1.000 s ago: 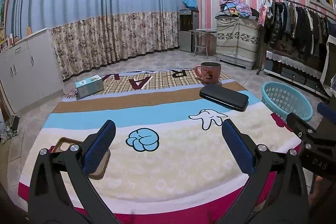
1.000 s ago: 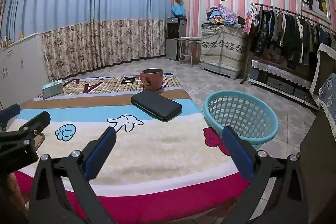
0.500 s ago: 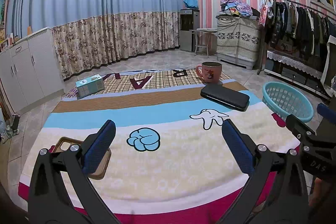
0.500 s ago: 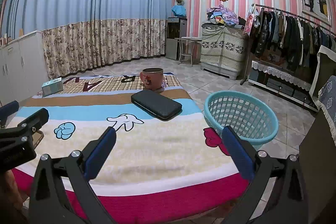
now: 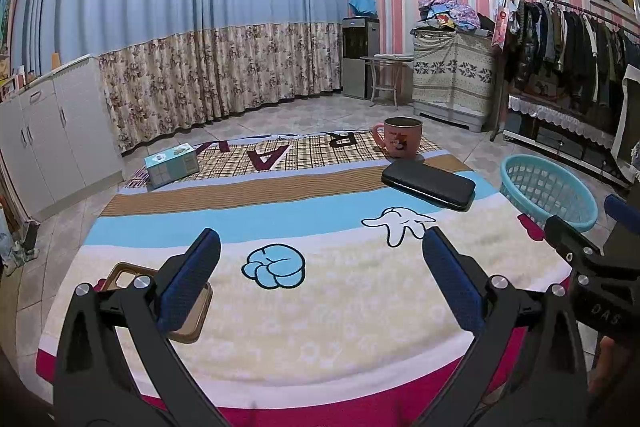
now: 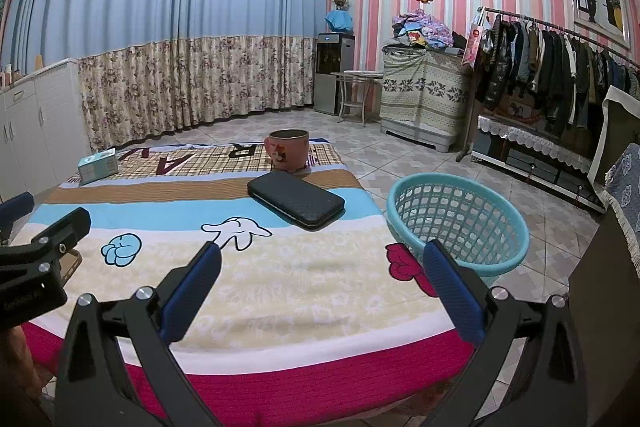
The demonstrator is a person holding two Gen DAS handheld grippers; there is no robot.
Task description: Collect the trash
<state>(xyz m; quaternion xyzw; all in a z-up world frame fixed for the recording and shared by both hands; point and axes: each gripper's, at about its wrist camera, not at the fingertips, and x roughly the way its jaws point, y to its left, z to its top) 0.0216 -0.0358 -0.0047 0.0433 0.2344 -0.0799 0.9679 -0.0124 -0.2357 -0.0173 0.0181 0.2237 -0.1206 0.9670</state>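
A table under a striped cartoon cloth (image 5: 320,299) holds a teal tissue box (image 5: 172,165) at the far left, a pink mug (image 5: 400,143) at the far right, a black case (image 5: 430,183) in front of the mug and a brown phone case (image 5: 192,315) at the near left. A turquoise plastic basket (image 6: 456,223) stands on the floor right of the table. My left gripper (image 5: 320,279) is open and empty above the near cloth, its left finger over the brown case. My right gripper (image 6: 320,287) is open and empty above the near right edge.
White cabinets (image 5: 52,131) stand at the left. A clothes rack (image 6: 560,67) runs along the right wall. A covered cabinet (image 6: 424,95), a small table and a water dispenser (image 6: 334,71) stand at the back. Tiled floor surrounds the table.
Both views have shifted very slightly. Both grippers stay open and no object on the cloth has moved.
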